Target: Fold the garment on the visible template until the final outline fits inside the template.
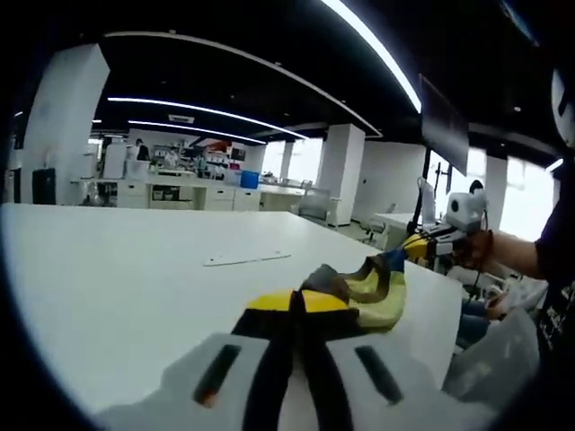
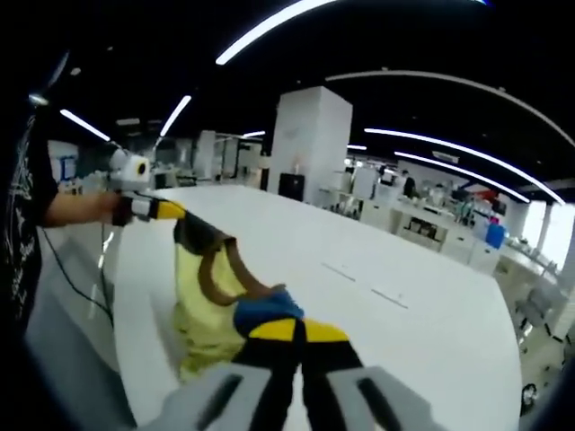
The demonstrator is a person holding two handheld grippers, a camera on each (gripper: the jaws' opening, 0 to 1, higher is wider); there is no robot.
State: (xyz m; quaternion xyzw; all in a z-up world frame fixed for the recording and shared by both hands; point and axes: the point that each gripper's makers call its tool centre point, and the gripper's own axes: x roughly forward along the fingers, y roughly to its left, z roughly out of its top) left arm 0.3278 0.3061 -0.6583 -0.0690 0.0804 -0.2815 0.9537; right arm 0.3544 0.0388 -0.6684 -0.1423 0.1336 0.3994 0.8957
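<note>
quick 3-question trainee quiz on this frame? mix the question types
1. True or false: the garment lies flat and fully folded on the table.
2. What grips the garment's two ends? A) one gripper and a bare hand B) the left gripper and the right gripper C) nothing
3. Fill in: the garment's body is mostly ____ with dark trim.

Key
1. False. It hangs stretched between the two grippers near the table's edge.
2. B. Each gripper's fingers are shut on one end of the cloth.
3. Yellow, with a blue patch near the right gripper.
</note>
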